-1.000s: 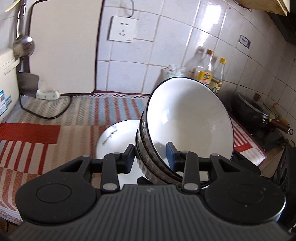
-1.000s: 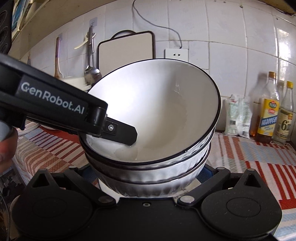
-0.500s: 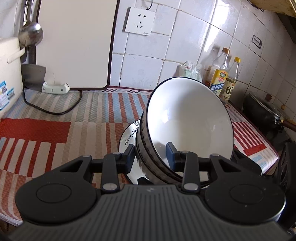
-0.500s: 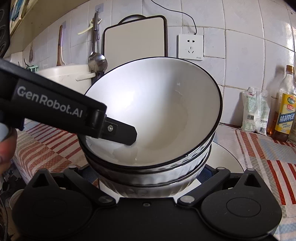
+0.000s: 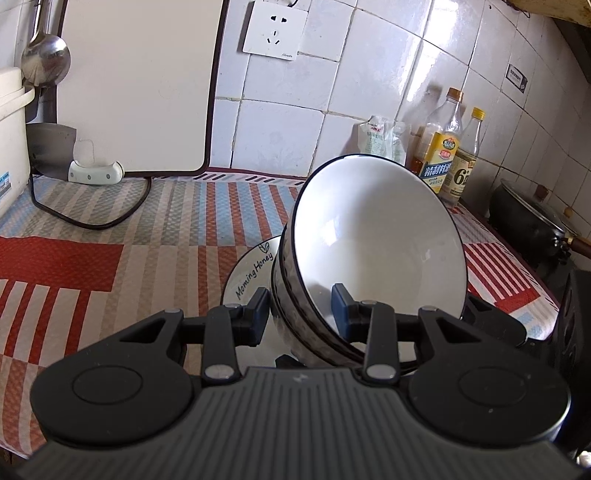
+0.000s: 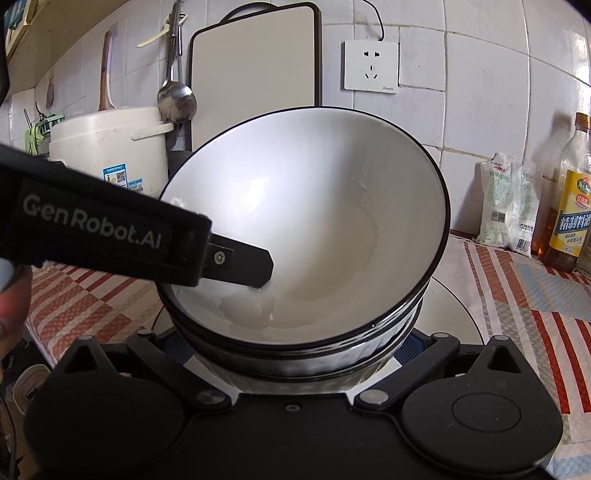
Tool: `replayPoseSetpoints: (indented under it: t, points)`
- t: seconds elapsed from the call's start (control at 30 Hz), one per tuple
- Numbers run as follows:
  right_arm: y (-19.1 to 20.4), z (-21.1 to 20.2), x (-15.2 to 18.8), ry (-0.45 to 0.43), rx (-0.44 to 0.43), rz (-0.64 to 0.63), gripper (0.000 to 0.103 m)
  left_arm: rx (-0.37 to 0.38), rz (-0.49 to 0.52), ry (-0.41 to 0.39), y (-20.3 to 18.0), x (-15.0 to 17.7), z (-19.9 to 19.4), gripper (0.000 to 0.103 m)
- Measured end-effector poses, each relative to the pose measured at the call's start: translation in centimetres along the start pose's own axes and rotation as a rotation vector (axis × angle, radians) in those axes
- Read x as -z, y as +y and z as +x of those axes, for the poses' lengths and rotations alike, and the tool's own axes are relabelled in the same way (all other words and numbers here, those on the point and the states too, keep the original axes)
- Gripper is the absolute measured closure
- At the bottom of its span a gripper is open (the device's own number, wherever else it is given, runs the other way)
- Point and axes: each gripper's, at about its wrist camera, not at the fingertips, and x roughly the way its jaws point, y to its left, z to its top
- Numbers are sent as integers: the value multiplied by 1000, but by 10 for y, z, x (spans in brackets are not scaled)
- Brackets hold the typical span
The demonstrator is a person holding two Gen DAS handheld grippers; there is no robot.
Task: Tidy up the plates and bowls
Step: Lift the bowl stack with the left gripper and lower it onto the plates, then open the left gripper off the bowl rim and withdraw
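Jaws of my left gripper (image 5: 301,308) & right gripper (image 6: 295,347) clamp the tilted bowl stack (image 5: 369,251) above the plate (image 5: 251,266); stack not yet set on it.

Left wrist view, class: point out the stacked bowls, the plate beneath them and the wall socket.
stacked bowls (image 5: 376,236), left wrist view, top bowl's white inside
plate (image 5: 251,266), left wrist view, lettered rim
wall socket (image 5: 275,31), left wrist view, faceplate centre

Daylight is bright and soft; glare streaks the glossy wall tiles (image 5: 417,70) at upper right in the left view; the stacked bowls (image 6: 314,229) carry a white sheen inside; fisheye bending curves tile lines toward dark corners; focus is sharp, though the near gripper bodies stay underexposed.
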Motion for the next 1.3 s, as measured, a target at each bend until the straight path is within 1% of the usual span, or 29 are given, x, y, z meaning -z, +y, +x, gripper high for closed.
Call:
replayPoseSetpoints:
  t: [0.13,0.2,0.33,0.4,0.43,0.5,0.6,0.67,0.8,0.87,0.97,1.0,1.07,1.13,1.2,1.27,1.3]
  points:
    - [-2,4,-2,35,19,-14,0,-1,11,-5,-4,3,4,68]
    - [-6,5,-3,38,5,15,0,-11,21,-14,-6,3,5,68]
    - [-6,6,-1,40,24,14,0,-2,2,-14,-3,3,6,68]
    - [-1,7,0,52,40,-29,0,2,-8,-15,-1,4,8,68]
    - [2,8,2,63,71,-52,0,3,-10,-17,0,4,8,68]
    - [7,8,6,43,103,-84,0,-2,-4,-23,-1,4,8,69]
    - [6,5,9,35,86,-54,0,-27,27,-39,-6,4,7,70]
    - [7,2,11,31,90,-53,0,-34,29,-38,-7,4,8,70]
    - [11,-10,13,18,101,-37,0,-43,36,-17,-9,0,9,70]
    - [15,-22,13,-15,119,-19,0,-46,35,-2,-10,-3,10,70]
    - [16,-34,11,-31,127,-8,0,-51,25,15,-9,-6,10,68]
    - [16,-37,11,-30,139,-3,0,-52,23,14,-8,-6,8,67]
    - [13,-39,10,-18,159,9,0,-57,19,-2,-8,-6,4,61]
    - [11,-43,10,-7,174,31,0,-56,29,-18,-9,-5,-2,58]
    - [7,-47,10,-1,174,58,0,-62,29,-40,-10,-3,-9,50]
    - [4,-52,12,0,175,79,0,-59,29,-57,-10,0,-17,48]
    - [3,-54,13,-2,180,84,0,-55,25,-63,-11,1,-21,46]
